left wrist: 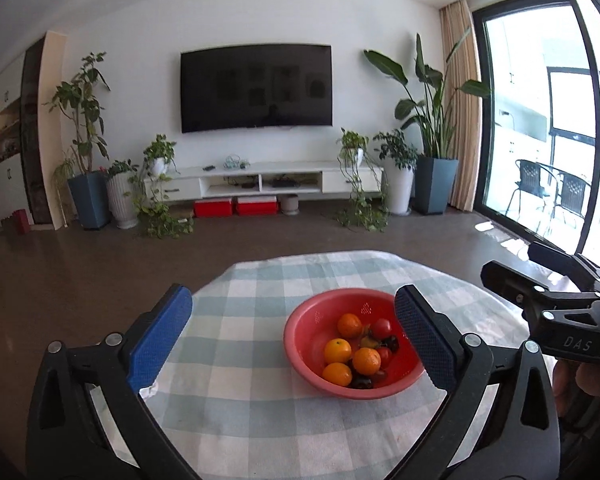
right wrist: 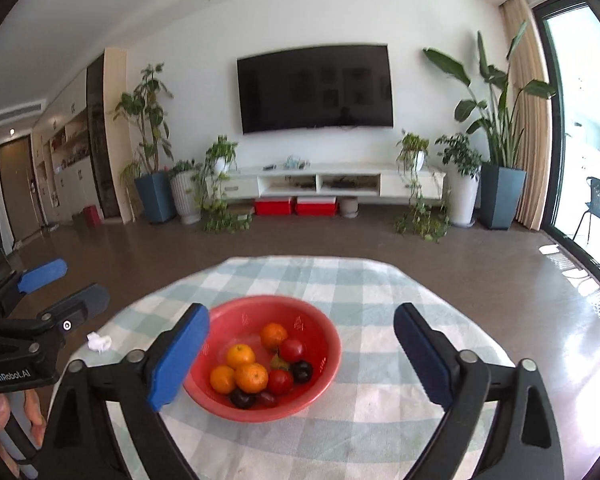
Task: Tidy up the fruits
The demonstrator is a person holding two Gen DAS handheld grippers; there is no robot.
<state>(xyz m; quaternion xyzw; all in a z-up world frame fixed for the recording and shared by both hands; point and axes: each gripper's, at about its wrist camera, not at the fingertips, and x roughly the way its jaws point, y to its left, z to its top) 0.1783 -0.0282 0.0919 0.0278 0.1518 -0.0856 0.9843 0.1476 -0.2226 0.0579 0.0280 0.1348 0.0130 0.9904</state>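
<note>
A red bowl (left wrist: 312, 336) stands on the checked tablecloth (left wrist: 240, 400). It holds several oranges (left wrist: 366, 361), red tomatoes (left wrist: 381, 328) and dark plums (left wrist: 362, 382). The bowl also shows in the right wrist view (right wrist: 324, 336), with oranges (right wrist: 252, 377), tomatoes (right wrist: 292, 350) and plums (right wrist: 302, 371). My left gripper (left wrist: 294, 340) is open and empty above the table, its right pad near the bowl's right rim. My right gripper (right wrist: 302, 360) is open and empty, its left pad over the bowl's left rim. Each gripper shows at the edge of the other's view.
A small crumpled white scrap (right wrist: 99, 342) lies on the cloth left of the bowl. The table (right wrist: 400, 420) is round, with brown floor around it. A TV wall, a low white cabinet (left wrist: 260, 184) and potted plants stand far behind.
</note>
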